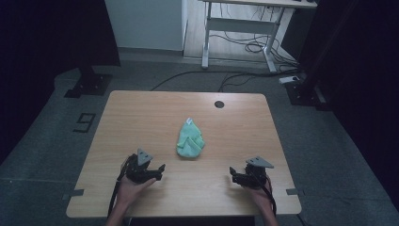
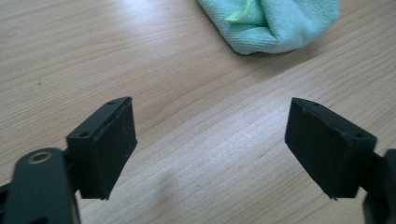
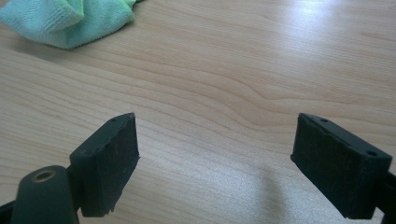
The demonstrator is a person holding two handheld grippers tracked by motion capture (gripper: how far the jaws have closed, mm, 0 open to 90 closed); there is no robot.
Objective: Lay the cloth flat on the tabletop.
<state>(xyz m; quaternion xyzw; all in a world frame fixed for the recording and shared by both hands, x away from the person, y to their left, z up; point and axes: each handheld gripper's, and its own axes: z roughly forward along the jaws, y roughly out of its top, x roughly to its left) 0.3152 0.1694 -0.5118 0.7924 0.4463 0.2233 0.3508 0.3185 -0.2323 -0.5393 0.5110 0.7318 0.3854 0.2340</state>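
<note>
A bunched light green cloth (image 1: 190, 140) lies near the middle of the wooden table (image 1: 141, 117). My left gripper (image 1: 159, 172) rests low near the front left, held by a hand, its jaws wide apart with nothing between them. The cloth (image 2: 273, 21) lies ahead and to the right of the left gripper (image 2: 210, 144). My right gripper (image 1: 234, 175) sits near the front right, also open and empty. In the right gripper view the cloth (image 3: 65, 18) is at the upper left, well ahead of the right gripper (image 3: 217, 163).
A dark round cable hole (image 1: 219, 104) sits near the table's far edge. Beyond the table stand a white desk frame (image 1: 240, 33) with cables on the grey floor and black stand bases (image 1: 87, 84) at both sides.
</note>
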